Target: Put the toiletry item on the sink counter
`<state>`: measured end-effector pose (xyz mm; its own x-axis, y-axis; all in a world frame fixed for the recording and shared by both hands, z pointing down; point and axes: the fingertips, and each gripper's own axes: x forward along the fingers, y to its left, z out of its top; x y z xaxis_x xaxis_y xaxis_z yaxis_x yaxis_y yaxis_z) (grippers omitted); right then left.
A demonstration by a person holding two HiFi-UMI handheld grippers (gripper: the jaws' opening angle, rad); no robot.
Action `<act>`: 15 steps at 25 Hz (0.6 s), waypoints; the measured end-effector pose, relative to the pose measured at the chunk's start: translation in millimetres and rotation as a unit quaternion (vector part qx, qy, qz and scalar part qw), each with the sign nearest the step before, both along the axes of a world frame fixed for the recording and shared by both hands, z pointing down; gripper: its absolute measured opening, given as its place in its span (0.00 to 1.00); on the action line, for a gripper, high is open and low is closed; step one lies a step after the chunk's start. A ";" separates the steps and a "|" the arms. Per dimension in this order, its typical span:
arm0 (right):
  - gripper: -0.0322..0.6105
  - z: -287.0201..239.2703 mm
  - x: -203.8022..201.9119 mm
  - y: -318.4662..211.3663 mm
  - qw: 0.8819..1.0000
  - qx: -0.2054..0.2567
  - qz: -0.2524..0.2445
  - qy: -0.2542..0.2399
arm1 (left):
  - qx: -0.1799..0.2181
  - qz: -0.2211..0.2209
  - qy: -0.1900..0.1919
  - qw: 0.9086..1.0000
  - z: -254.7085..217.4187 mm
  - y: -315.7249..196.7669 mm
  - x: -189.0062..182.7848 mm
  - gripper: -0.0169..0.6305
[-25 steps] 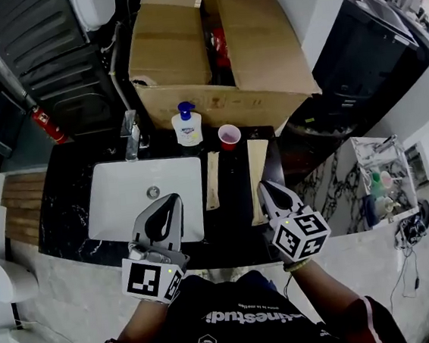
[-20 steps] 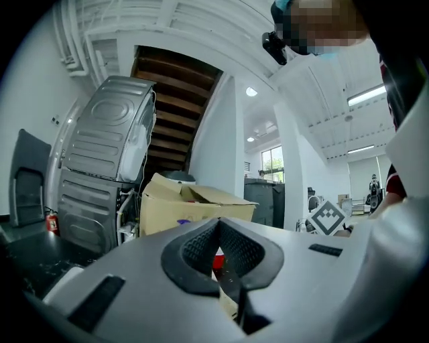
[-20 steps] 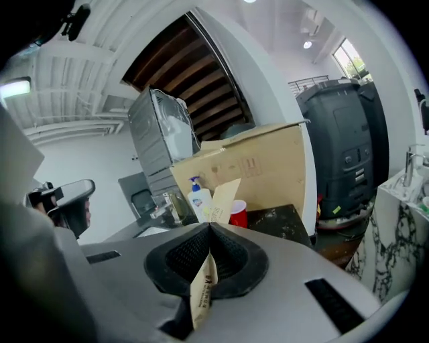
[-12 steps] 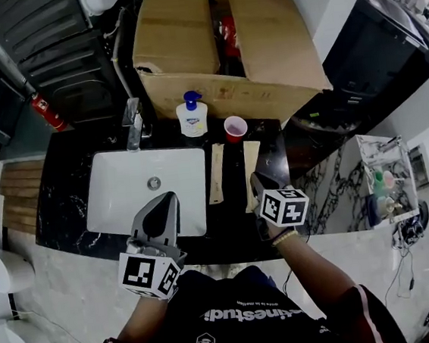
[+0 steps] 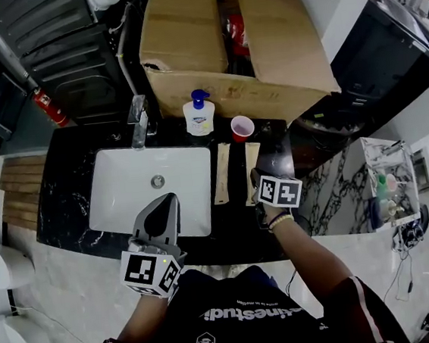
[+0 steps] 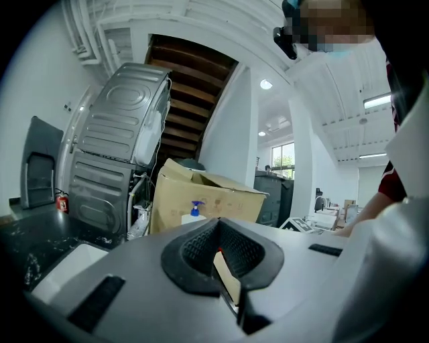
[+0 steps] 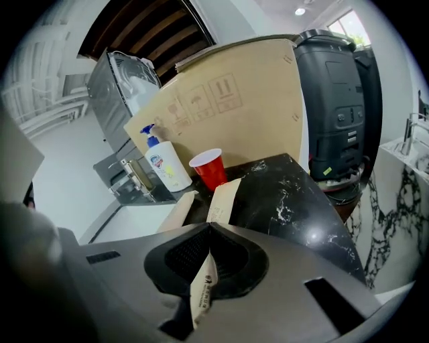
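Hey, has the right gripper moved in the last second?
Yes. In the head view the right gripper has gone away from the person, closer to the red cup, and down toward the counter.

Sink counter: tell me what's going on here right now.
A person works with a gripper in each hand. The right gripper is shut on a tan paper packet, whose far end seems to rest on the black counter right of the sink, beside a second packet. The left gripper hangs over the sink's front edge, jaws closed, a tan strip showing between them.
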<state>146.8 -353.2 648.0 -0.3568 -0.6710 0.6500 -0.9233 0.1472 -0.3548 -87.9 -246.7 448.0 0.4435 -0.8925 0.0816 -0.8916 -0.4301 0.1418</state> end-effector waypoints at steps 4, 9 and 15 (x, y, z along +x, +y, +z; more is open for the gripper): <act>0.11 6.9 -1.6 -0.3 1.000 -0.009 0.000 0.002 | -0.012 -0.001 0.007 1.000 8.5 -1.0 -4.7 0.05; 0.11 9.7 -3.5 -2.3 1.000 -0.013 0.002 -0.005 | -0.012 -0.001 0.009 1.000 10.4 -3.5 -7.4 0.05; 0.11 12.1 -6.0 -3.4 1.000 -0.021 -0.001 -0.006 | -0.010 -0.005 0.011 1.000 7.2 -4.0 -7.7 0.05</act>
